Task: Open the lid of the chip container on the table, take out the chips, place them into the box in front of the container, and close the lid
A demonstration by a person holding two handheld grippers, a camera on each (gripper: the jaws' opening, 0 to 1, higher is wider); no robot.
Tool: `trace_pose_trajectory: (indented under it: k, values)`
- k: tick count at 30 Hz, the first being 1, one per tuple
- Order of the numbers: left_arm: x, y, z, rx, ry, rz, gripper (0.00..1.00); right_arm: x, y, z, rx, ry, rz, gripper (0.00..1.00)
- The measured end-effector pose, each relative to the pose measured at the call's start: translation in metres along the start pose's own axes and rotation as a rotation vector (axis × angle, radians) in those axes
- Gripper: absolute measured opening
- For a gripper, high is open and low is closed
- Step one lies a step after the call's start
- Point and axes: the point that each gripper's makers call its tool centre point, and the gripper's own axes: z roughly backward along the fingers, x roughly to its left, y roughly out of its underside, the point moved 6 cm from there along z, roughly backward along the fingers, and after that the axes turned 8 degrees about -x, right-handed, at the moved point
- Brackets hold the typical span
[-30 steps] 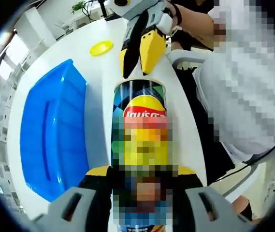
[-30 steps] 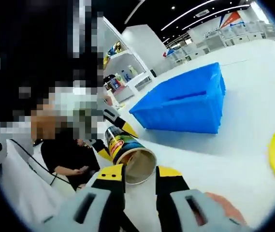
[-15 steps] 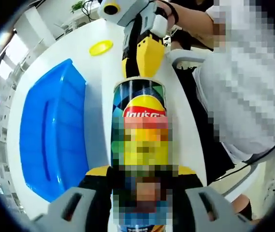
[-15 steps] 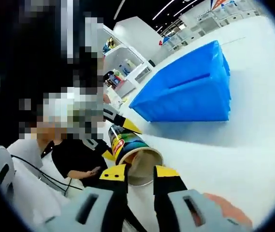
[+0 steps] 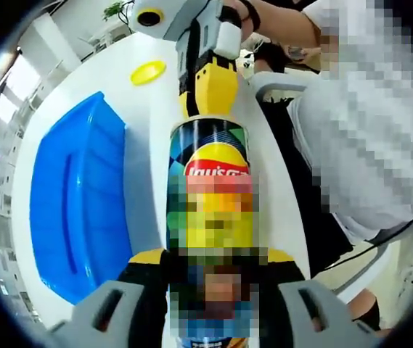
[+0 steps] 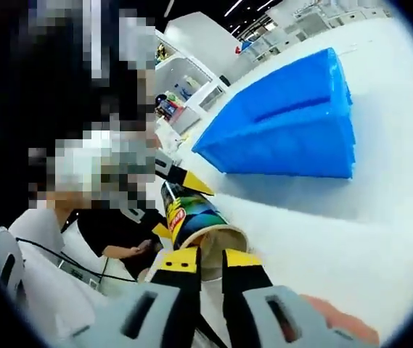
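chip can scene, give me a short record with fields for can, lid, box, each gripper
chip can: lying on its side, held, mouth open
lid: yellow, off, on white table beyond the can
box: blue bin beside the can
left gripper: shut on the can body
right gripper: jaws nearly together at the can mouth; grip unclear

The place looks like a big, bright hall, maybe a showroom or lab. There are long ceiling light strips (image 6: 246, 9), white display shelves (image 6: 188, 90) and a wide white table (image 5: 155, 109).
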Motion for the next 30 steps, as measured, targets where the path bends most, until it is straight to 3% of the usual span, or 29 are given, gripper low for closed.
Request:
trace_pose_trajectory:
  k: [1,12,16,29,30]
  values:
    - [0.0,0.001,0.0,0.006,0.0,-0.007,0.47,-0.004,-0.002,-0.001,-0.008,0.007,0.041,0.03]
    - [-0.001,0.002,0.001,0.004,-0.005,-0.02,0.47,-0.004,-0.001,0.003,-0.033,0.026,0.004,0.0]
    - [-0.001,0.001,0.001,0.008,-0.012,-0.037,0.47,-0.004,0.0,0.004,-0.026,0.023,-0.028,0.0]
    - [0.0,0.002,0.001,-0.003,-0.003,-0.025,0.47,-0.005,-0.004,0.018,0.005,0.093,0.008,0.0]
    - [0.0,0.002,0.001,-0.002,-0.002,-0.025,0.47,-0.013,-0.002,0.024,0.028,0.177,0.055,0.0]
